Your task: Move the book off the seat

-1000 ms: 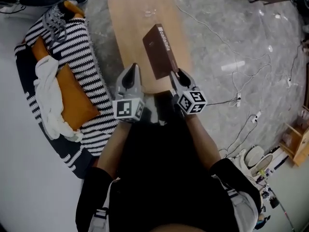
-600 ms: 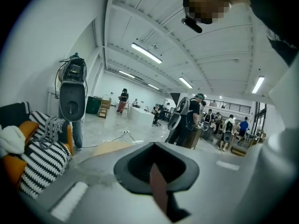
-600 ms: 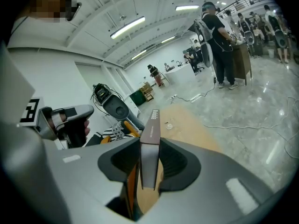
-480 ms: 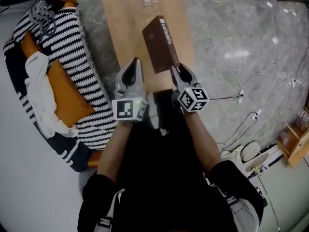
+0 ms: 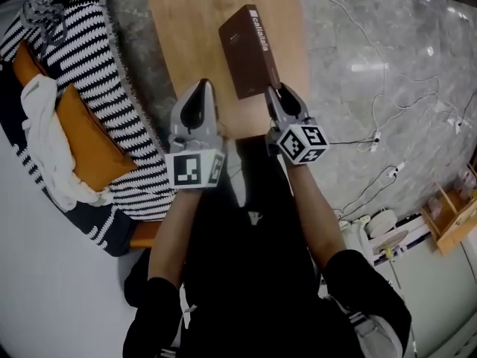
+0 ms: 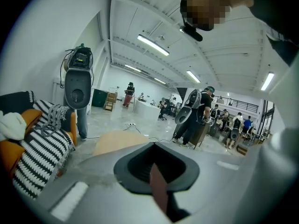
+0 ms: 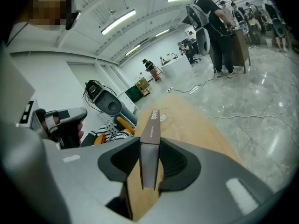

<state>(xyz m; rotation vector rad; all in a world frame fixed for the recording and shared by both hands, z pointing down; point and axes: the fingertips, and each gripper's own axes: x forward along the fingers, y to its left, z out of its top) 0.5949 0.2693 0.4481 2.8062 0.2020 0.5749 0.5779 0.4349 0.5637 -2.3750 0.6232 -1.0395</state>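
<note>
One brown book (image 5: 250, 51) stood clamped by its near edge in the right tongs (image 5: 273, 94), over the wooden worktop (image 5: 186, 28), clear of the striped seat (image 5: 97, 66) left of the closed, empty left tongs (image 5: 200, 88). Placing seemed under way; the next move looked like lowering, then releasing.

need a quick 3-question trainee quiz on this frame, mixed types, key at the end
1. Multiple choice: what does the right claw hold? A) cushion B) book C) cable
2. True or false: the left claw also grips the book.
3. Fill in: beneath the book is a wooden ____.
Key: 1 B. 2 false, the left claw is apart from the book. 3 table.
</note>
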